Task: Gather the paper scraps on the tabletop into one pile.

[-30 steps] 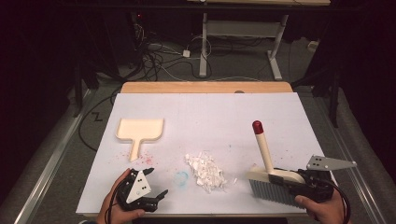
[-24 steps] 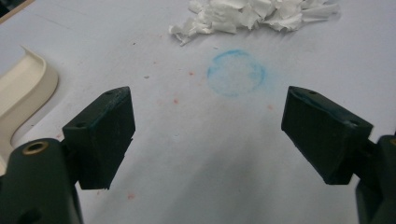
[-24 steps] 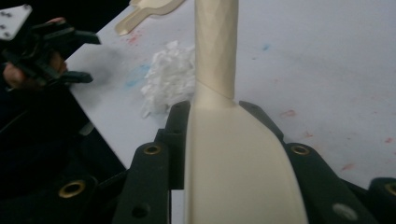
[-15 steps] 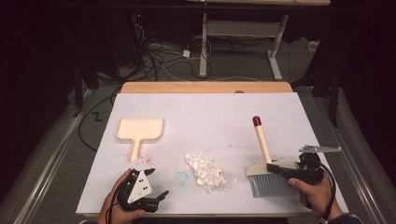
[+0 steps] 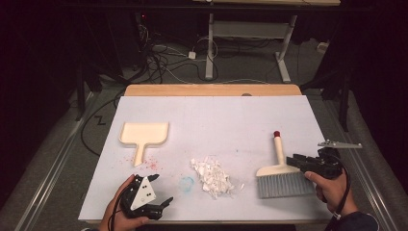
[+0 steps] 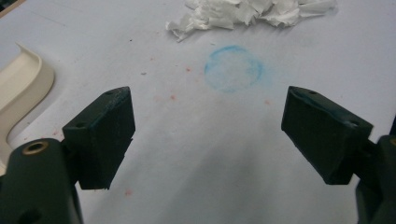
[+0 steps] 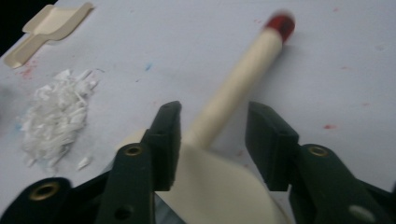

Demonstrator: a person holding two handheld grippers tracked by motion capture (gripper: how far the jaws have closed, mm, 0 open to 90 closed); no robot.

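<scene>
Brush is laid flat near the counter's right front corner, long axis running front to back: grey bristles toward the near edge, cream handle pointing away, red tip farthest out. In the right gripper view the handle is seen rising up and to the right between the jaws. Right claw is set at the handle base, jaws parted on either side, not clenched; contact with the brush cannot be told. Shredded white paper is heaped left of the bristles, apart from them. A blue ring mark is noted just left of the heap. Left claw is held released at the front-left edge, nothing between its jaws. Dustpan is lying flat, far left, handle toward the near edge. Wide bare surface is left behind the heap.
</scene>
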